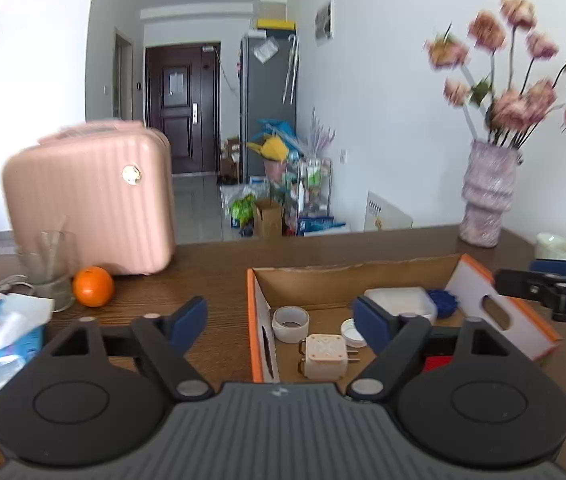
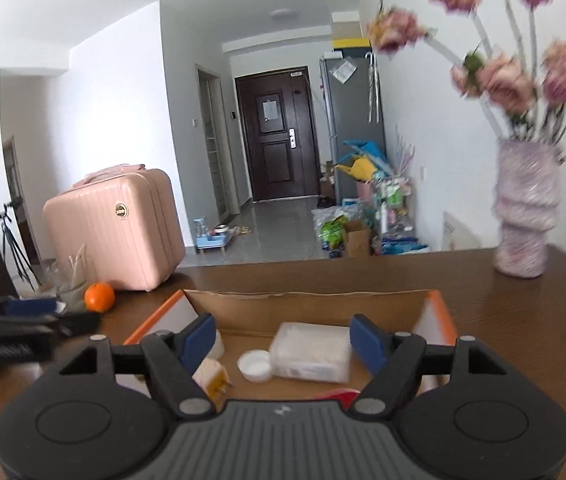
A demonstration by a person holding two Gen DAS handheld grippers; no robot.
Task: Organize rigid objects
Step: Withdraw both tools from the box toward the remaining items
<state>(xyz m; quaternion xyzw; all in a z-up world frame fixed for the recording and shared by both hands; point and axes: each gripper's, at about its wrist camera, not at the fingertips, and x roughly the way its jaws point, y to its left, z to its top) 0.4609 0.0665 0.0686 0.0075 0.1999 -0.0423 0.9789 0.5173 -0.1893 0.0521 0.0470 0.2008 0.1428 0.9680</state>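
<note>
- The left gripper (image 1: 281,326) has its jaws spread apart, and nothing is between them.
- The right gripper (image 2: 283,344) also has its jaws spread, and they hold nothing.
- A cardboard box (image 1: 323,284) with orange edges stands on the brown bench (image 1: 211,256), near its front edge.
- Inside the box lie a roll of tape (image 1: 290,323), a beige plug (image 1: 323,356), a small white lid (image 2: 254,366), a clear plastic case (image 2: 311,352), a blue round thing (image 1: 445,303) and something red (image 1: 437,362), which is mostly hidden.
- An orange (image 1: 93,286) sits near the left edge of the bench, just beside a glass cup (image 1: 49,276) and in front of a pink suitcase (image 1: 87,200).
- A tissue pack (image 1: 1,340) lies at the left edge.
- A vase with pink flowers (image 1: 487,196) stands at the far right corner.
</note>
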